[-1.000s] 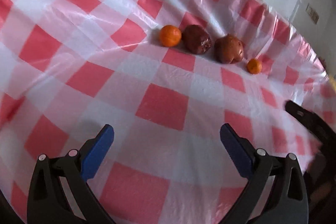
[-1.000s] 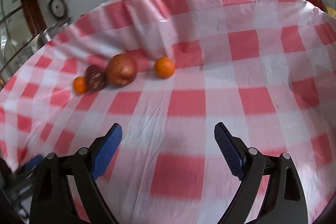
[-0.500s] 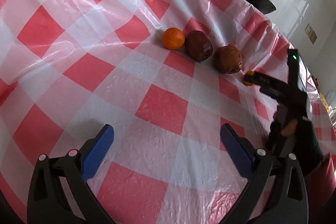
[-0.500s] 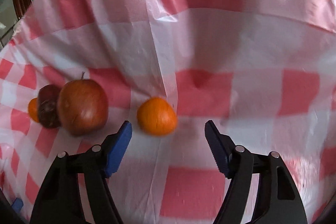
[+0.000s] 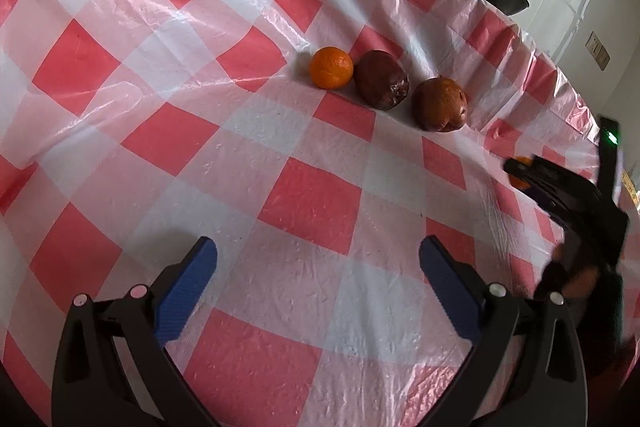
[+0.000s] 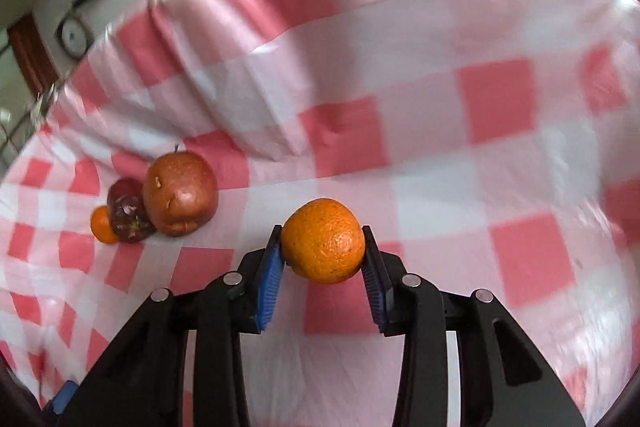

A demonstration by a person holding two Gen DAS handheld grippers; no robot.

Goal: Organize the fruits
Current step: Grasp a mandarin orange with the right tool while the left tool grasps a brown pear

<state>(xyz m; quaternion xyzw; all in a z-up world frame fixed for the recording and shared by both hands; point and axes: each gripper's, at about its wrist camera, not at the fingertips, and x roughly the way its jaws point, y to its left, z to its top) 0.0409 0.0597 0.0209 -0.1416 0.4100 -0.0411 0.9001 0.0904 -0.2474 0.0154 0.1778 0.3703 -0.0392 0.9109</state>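
Our right claw (image 6: 323, 251) has just closed, its blue pads gripping a small orange (image 6: 323, 241) at the row's end. Beside it on the checked tabletop (image 6: 440, 167) sit an apple (image 6: 180, 199), a dark fruit (image 6: 130, 213) and another orange (image 5: 331, 67). Our left claw (image 5: 318, 271) hangs released, holding nothing.

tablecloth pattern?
Red-and-white checks on the tablecloth, a glossy plastic sheet; clearest in the left wrist view.

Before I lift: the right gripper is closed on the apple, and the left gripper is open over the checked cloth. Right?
Not quite. The right gripper is closed on an orange, not the apple, which still lies on the cloth, as the right wrist view shows. The left gripper is open.
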